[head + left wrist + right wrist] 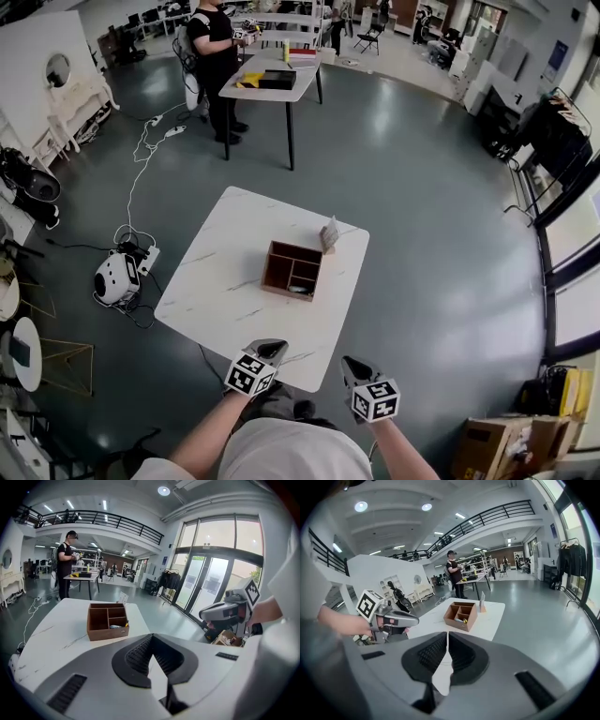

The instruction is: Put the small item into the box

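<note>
- Your left gripper (pixel 272 350) and right gripper (pixel 352 366) hang at the bottom of the head view, over the near edge of the surface (pixel 220 281). Both are well apart from everything on it.
- In the left gripper view the jaws (pixel 151 639) meet at their tips with nothing between them. The right gripper view shows its jaws (pixel 447 639) closed to a thin slit, also empty.
- The box (pixel 267 272) sits mid-frame, up the picture from both grippers and between their lines. By my reading, your left gripper is slightly the nearer.
- The box looks nearly square, so no long axis matters. It sits a little skewed to the surface edge.
- I see no loose small item on the surface in any view.
- Small things (pixel 116 626) already lie in the box's compartment nearest you, toward the lower right of the box. One is pale grey with a yellow bit beside it. I cannot tell whether they are one piece or two.
- Judging from that, the task may already be done, or the next item is out of view.
- Count: two grippers, one box that looks to have three compartments, and one card (pixel 329 234) standing just beside the box's upper-right corner.
</note>
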Demonstrator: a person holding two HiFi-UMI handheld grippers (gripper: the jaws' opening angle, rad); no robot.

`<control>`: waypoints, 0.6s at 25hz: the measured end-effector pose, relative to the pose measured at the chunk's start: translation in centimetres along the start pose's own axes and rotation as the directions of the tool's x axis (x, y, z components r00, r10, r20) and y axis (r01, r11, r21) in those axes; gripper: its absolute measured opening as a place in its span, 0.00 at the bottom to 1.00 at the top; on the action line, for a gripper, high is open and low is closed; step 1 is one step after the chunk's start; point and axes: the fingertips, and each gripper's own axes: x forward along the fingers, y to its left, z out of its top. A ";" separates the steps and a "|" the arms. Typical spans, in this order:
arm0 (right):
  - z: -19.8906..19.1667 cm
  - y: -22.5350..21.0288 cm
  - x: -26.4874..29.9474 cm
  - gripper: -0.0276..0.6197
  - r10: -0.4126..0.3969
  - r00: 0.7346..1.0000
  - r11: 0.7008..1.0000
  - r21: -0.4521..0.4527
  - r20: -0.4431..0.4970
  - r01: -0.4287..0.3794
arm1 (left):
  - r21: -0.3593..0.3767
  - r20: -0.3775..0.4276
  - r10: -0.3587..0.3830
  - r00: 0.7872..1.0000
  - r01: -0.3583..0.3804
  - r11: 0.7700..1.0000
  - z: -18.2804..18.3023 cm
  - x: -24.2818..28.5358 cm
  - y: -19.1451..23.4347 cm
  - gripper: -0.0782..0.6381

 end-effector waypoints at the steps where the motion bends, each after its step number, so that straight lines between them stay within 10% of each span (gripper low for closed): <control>1: -0.4 0.3 -0.5 0.09 0.004 1.000 1.000 -0.002 0.002 -0.004 | 0.002 0.012 -0.004 1.000 0.004 1.000 -0.1 -0.6 -0.7 0.13; 15: -3.7 3.7 -7.4 0.09 0.038 0.996 0.999 -0.037 0.075 -0.035 | 0.002 0.083 0.052 0.995 -0.053 0.999 -4.5 -8.0 -7.1 0.13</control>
